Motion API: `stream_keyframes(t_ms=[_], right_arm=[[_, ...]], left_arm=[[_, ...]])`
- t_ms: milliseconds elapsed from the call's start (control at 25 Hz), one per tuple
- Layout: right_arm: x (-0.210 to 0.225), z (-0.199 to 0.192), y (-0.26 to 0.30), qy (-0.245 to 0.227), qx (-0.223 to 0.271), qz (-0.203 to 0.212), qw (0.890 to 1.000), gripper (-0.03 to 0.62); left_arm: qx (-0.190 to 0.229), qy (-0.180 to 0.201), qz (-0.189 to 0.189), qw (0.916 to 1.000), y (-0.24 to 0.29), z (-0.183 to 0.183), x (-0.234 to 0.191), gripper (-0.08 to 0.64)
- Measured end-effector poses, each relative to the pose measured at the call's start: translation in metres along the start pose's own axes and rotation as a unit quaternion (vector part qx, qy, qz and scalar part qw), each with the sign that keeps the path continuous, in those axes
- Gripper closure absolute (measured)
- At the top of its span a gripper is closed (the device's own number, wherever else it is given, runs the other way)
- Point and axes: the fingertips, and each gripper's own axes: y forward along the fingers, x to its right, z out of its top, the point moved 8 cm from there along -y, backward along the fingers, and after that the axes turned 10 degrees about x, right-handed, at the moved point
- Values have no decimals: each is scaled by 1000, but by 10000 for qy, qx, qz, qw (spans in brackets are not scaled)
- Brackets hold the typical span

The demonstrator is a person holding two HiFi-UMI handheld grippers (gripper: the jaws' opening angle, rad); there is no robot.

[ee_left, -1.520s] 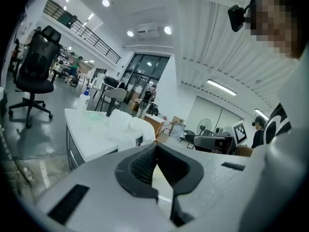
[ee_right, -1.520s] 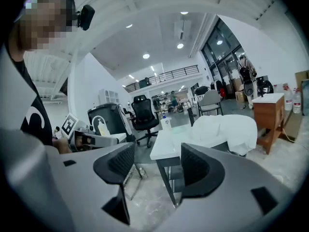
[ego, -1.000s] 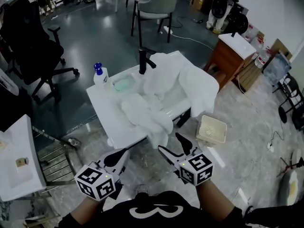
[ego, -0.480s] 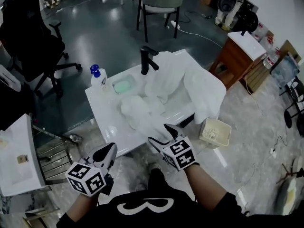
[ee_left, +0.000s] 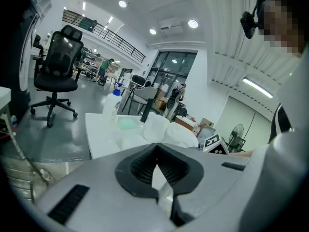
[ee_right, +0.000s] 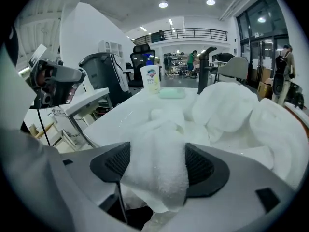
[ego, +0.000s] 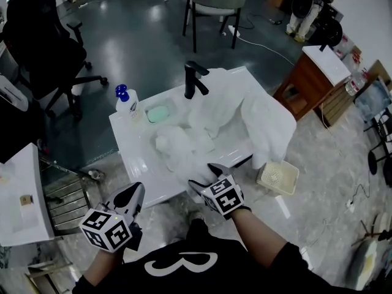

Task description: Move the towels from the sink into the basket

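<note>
Several white towels [ego: 214,112] are heaped in and over the white sink [ego: 131,146]; one hangs over its right side. My right gripper [ego: 205,175] is at the sink's front edge, shut on the end of the nearest towel [ego: 177,152]. In the right gripper view that towel [ee_right: 159,129] fills the gap between the pads of the right gripper [ee_right: 157,166]. My left gripper [ego: 135,192] hangs low in front of the sink's left corner, shut and holding nothing, as the left gripper view [ee_left: 155,166] shows. The white basket [ego: 277,177] stands on the floor right of the sink.
A black faucet [ego: 195,78], a soap bottle [ego: 127,101] and a green soap bar [ego: 158,112] are at the sink's back. A wooden cabinet [ego: 309,81] stands at the right, a white table [ego: 21,195] at the left, a black office chair [ego: 43,54] behind.
My right gripper has moved forward from open air to the sink's front edge and closed round the towel's end. The left gripper has stayed low and drifted left.
</note>
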Motion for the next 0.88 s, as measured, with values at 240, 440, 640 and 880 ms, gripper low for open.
stream_keyframes(t_ms=[240,440,640,880], right_arm=[[5,-1,3,-34,-14,-162,9999,290],[6,3,4,-37,-157,-92,9998,414],[8,6,0,290,-187,-31,9994,485],[-9,24,-24,454,285,-102,9985,502]], left_arm=[[169,-108,-16,9998,2,2,-2,554],[194,-73,-56,9998,3,4,-2,554],[223,-121,-112,9996,1,6,1,554],[297,-113,-314,9990,-10,13,11,554]])
